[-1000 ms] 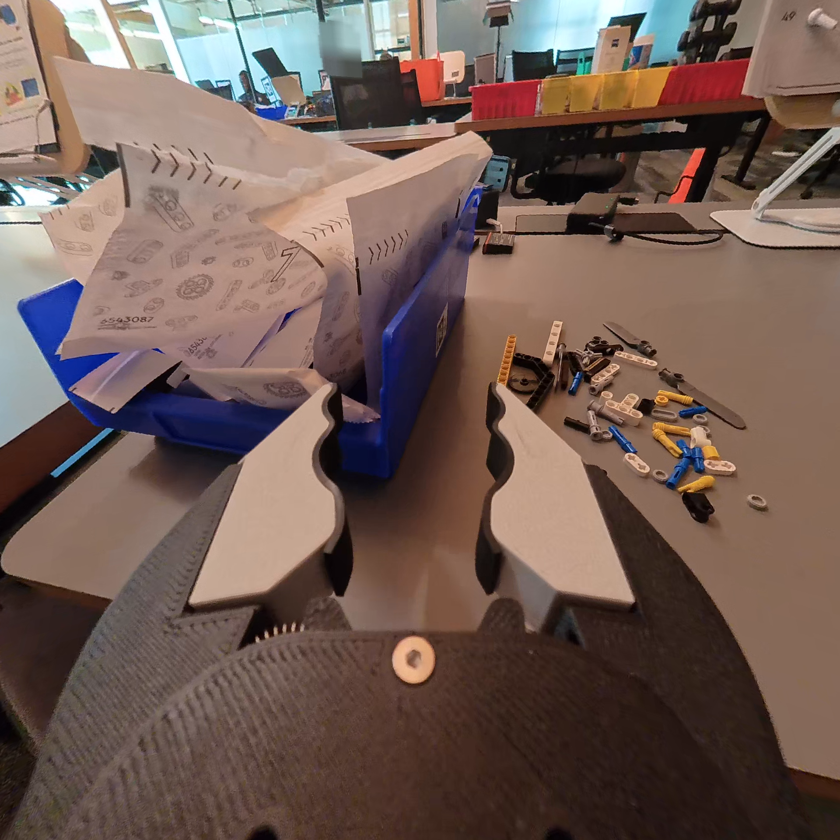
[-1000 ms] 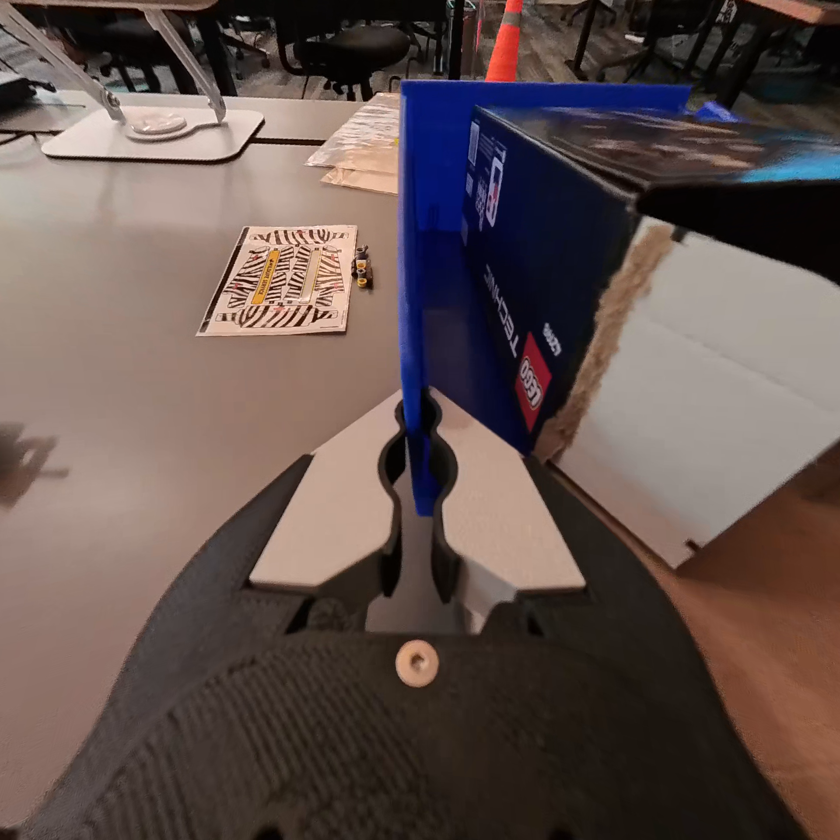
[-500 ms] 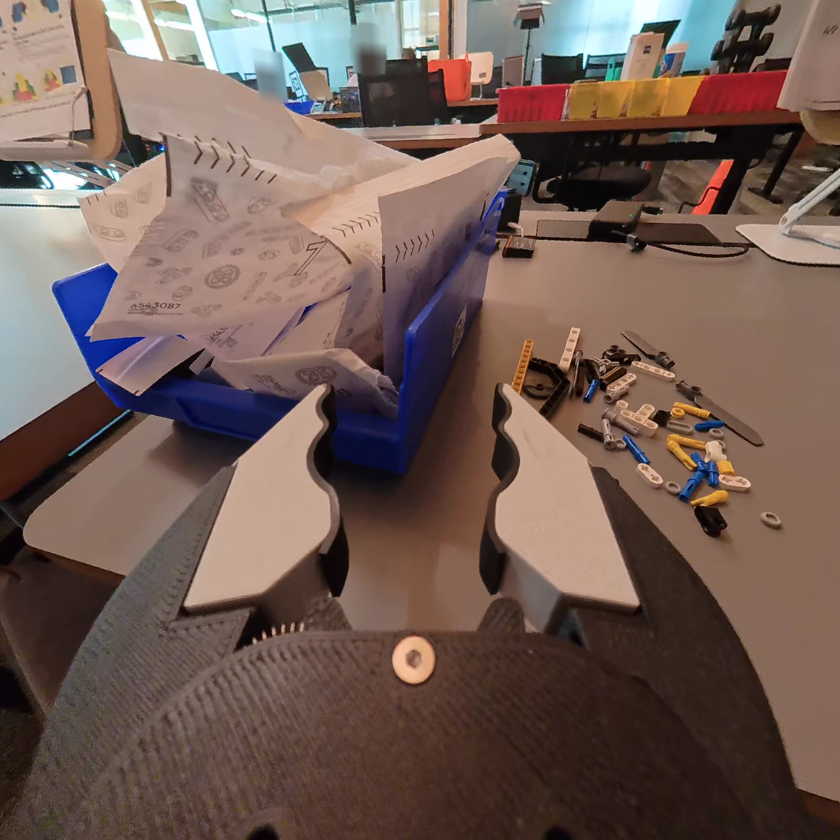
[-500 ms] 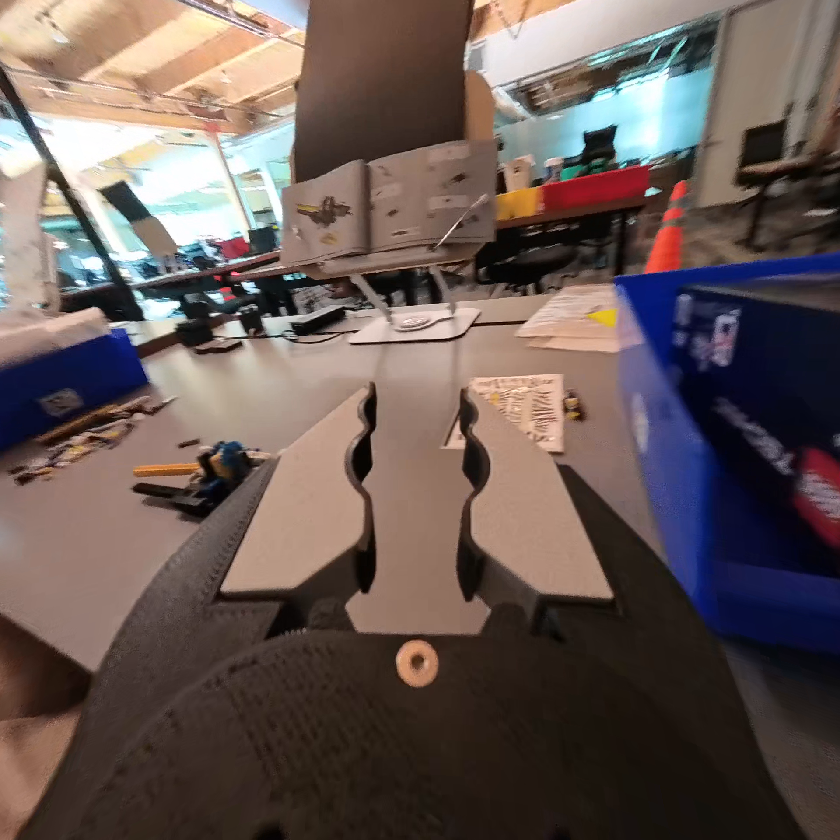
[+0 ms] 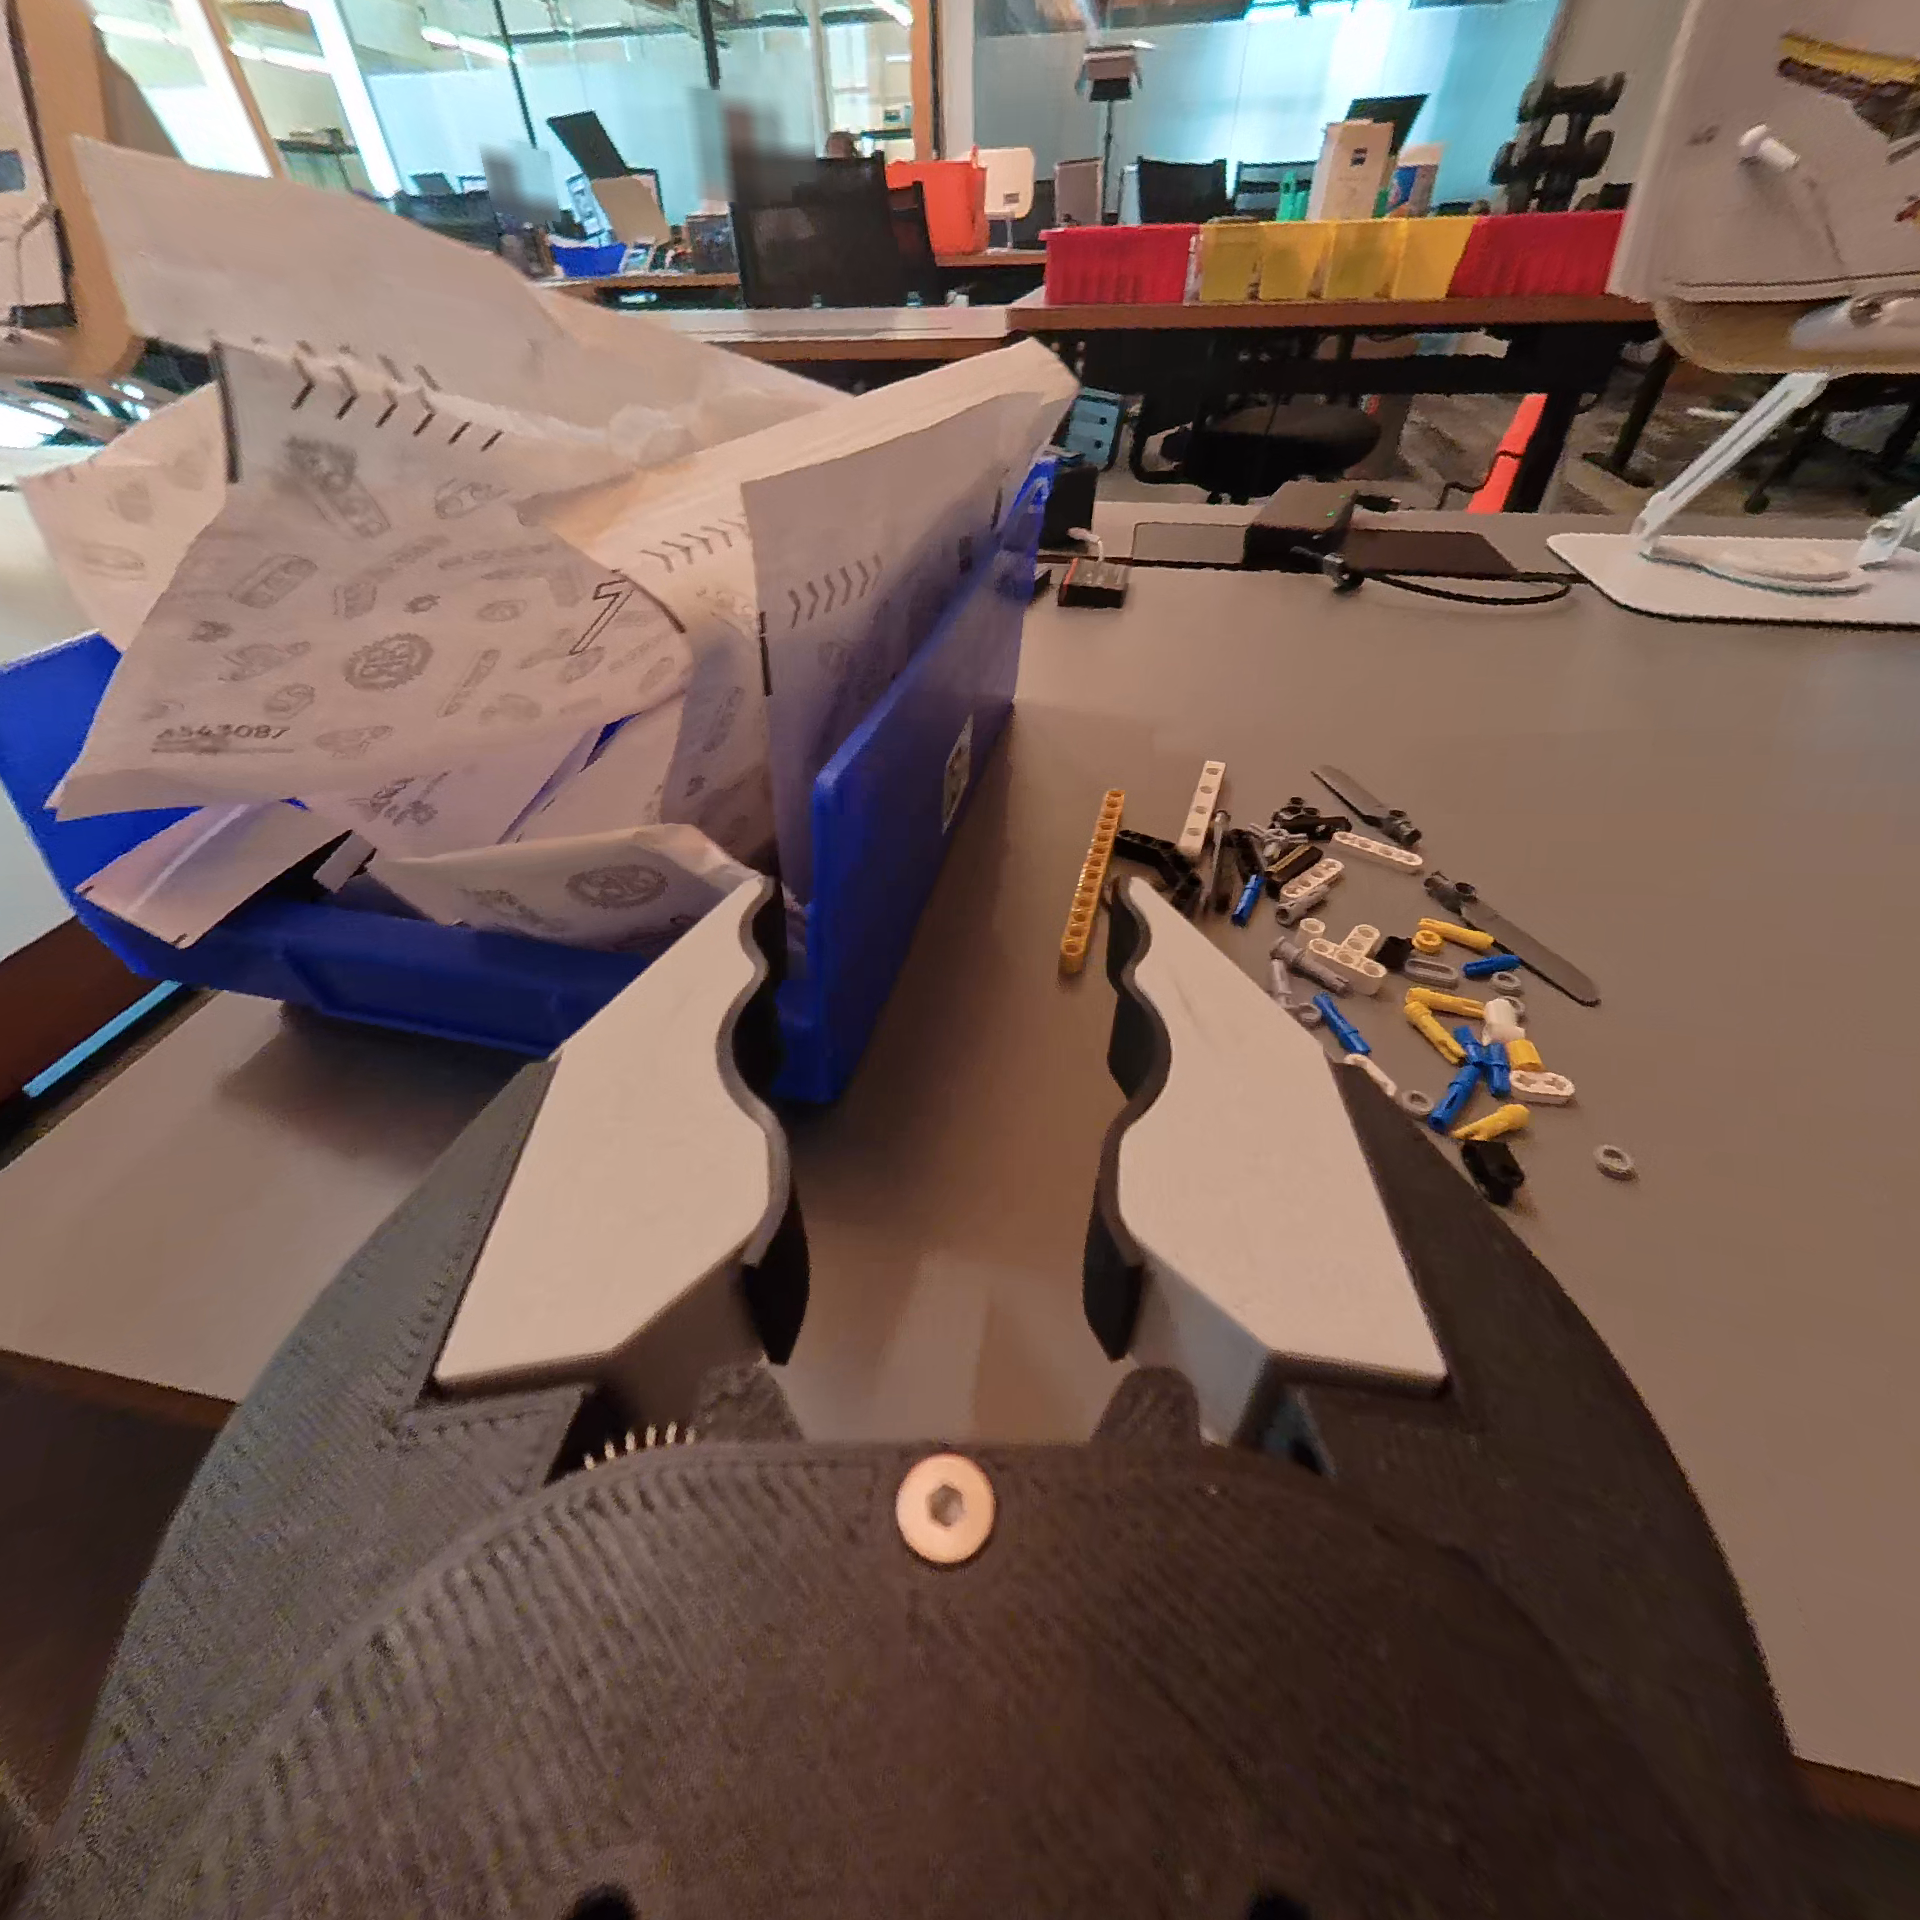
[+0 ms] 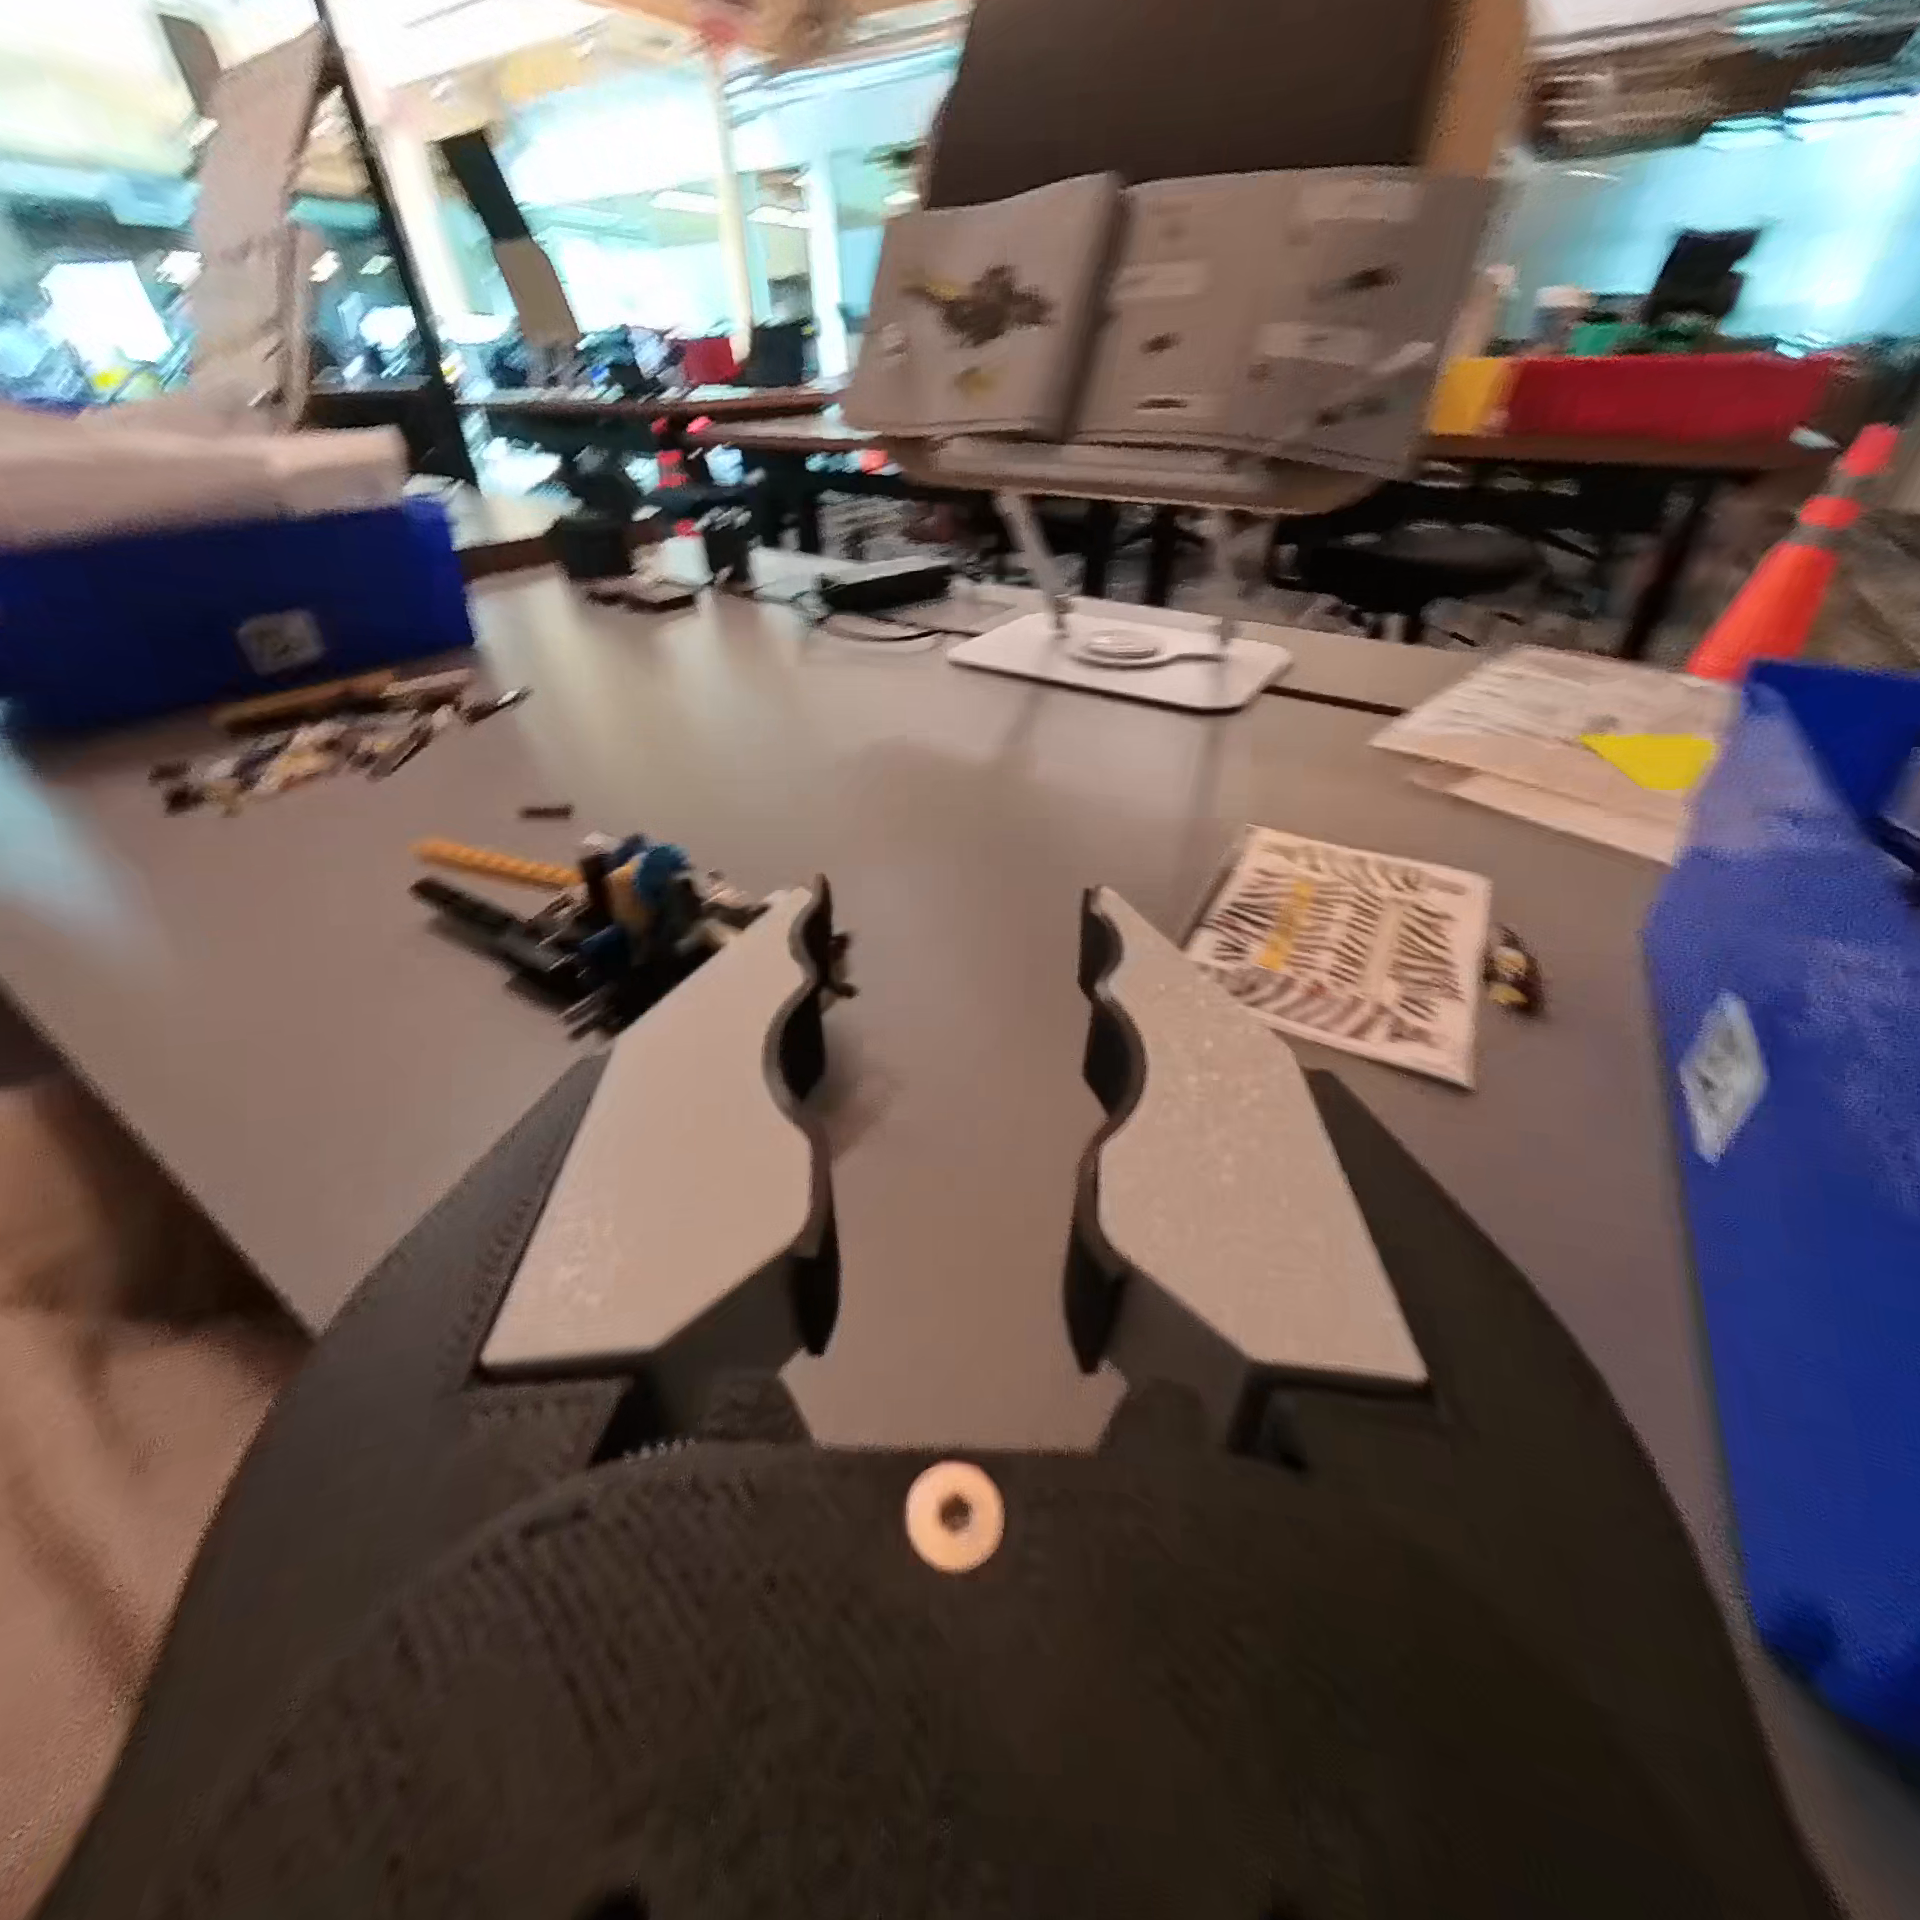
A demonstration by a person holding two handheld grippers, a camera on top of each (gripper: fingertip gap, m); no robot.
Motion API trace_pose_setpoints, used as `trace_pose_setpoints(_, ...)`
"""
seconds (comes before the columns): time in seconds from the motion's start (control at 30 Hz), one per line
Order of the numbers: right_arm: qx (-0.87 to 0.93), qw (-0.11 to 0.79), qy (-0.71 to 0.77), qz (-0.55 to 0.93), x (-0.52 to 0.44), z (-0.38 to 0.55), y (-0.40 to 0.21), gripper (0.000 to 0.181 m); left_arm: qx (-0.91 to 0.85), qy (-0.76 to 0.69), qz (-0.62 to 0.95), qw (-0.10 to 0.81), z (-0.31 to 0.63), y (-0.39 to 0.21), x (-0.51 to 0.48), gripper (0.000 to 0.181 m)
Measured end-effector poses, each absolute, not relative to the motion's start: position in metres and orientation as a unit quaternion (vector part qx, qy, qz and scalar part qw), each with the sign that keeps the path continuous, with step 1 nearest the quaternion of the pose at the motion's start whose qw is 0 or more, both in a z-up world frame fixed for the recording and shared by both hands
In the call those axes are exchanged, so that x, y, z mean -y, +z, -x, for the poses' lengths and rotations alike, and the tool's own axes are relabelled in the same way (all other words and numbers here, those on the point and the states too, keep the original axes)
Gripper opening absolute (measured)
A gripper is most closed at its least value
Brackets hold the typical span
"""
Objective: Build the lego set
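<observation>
Several loose lego parts (image 5: 1351, 935), yellow, blue, grey, white and black, lie scattered on the grey table (image 5: 1558, 779), with a long yellow beam (image 5: 1089, 879) at their left. My left gripper (image 5: 940, 904) is open and empty, low over the table between the parts and a blue bin (image 5: 894, 831). In the blurred right wrist view, a partly built black, yellow and blue assembly (image 6: 592, 920) sits just left of my right gripper (image 6: 951, 914), which is open and empty. The loose parts (image 6: 301, 743) show farther left.
The left blue bin is stuffed with white paper bags (image 5: 416, 623). A striped sticker sheet (image 6: 1351, 966) lies right of my right gripper, beside another blue bin (image 6: 1818, 1195). An open instruction book on a white stand (image 6: 1143, 312) is at the back. My hands' fingertips stand some 60 cm from each other.
My right gripper let go of the blue bin's wall, opened, and swung left toward the assembly. My left gripper stayed open and drifted slightly, the bin and parts shifting right in view.
</observation>
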State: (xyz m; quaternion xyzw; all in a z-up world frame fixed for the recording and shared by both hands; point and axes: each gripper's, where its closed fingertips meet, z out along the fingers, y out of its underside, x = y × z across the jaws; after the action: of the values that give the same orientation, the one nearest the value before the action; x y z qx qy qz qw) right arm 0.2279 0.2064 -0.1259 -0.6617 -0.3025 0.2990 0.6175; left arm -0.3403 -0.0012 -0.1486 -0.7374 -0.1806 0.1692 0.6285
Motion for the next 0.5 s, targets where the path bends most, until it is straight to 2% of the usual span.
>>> trace_pose_setpoints(0.1, 0.384, 0.600, 0.277, 0.645, -0.189, -0.191, -0.137, 0.070, 0.160, 0.180, 0.740, 0.628, 0.333, -0.148, -0.003, 0.060)
trace_pose_setpoints(0.2, 0.459, 0.557, 0.292, 0.628, -0.174, -0.148, -0.139, 0.070, 0.169, 0.210, 0.736, 0.620, 0.340, -0.150, 0.002, 0.054)
trace_pose_setpoints(0.3, 0.562, 0.462, 0.319, 0.607, -0.157, -0.107, -0.140, 0.071, 0.187, 0.203, 0.732, 0.623, 0.344, -0.148, 0.007, 0.055)
trace_pose_setpoints(0.5, 0.729, 0.332, 0.209, 0.561, -0.181, -0.070, -0.181, 0.070, 0.190, 0.177, 0.732, 0.630, 0.341, -0.150, 0.007, 0.055)
